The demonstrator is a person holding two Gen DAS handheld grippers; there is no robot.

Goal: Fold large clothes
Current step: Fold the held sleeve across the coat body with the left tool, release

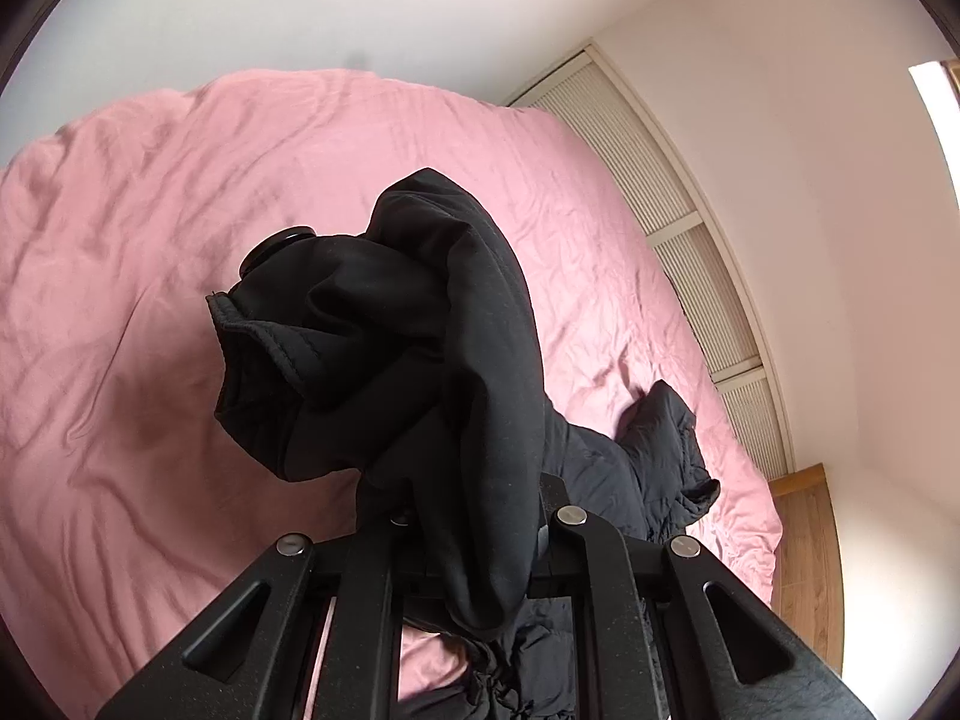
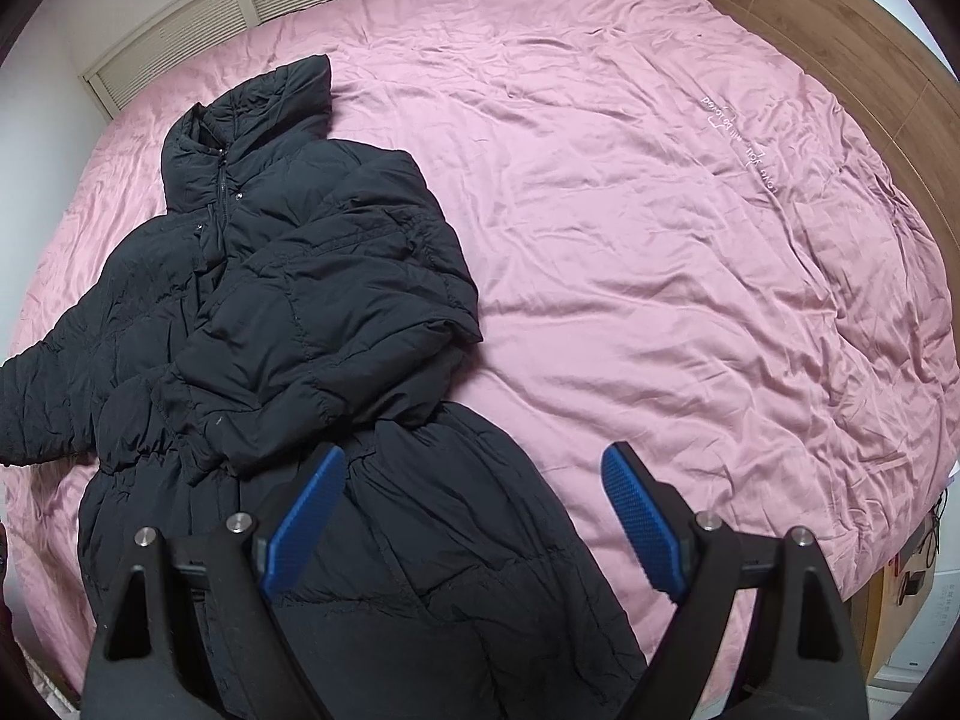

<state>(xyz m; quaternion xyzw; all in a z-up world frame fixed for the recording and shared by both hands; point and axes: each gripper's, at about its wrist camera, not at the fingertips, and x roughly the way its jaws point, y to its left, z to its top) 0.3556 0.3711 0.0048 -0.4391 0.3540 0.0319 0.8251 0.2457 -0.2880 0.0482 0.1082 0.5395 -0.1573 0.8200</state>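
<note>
Left wrist view: the left gripper (image 1: 420, 480) has its fingers hidden under a bunch of black cloth — a sleeve end of the long black quilted puffer coat (image 1: 654, 468), with its stitched cuff (image 1: 264, 342) gaping toward the lens; the jaws are pressed together on that cloth, which hangs lifted clear of the wrinkled pink bed cover (image 1: 180, 240) and drapes back over the gripper's frame. The rest of the coat lies low and to the right on the bed, so the held sleeve has to travel that way, across toward the body. A louvred cream wardrobe door (image 1: 678, 240) runs along the far side.

Right wrist view: the right gripper (image 2: 474, 516) hovers over the coat's skirt with its blue ribbed pads (image 2: 645, 531) spread wide, holding and touching nothing; the coat (image 2: 288, 300) lies flat on the left half of the bed cover (image 2: 660, 240), its long axis running from the collar (image 2: 252, 114) at the far end down to the hem beneath this gripper; one sleeve is already folded over the chest, the other stretches out to the left edge of the picture. This hand is the nearer to the hem — likely the next part to fold up.
</note>
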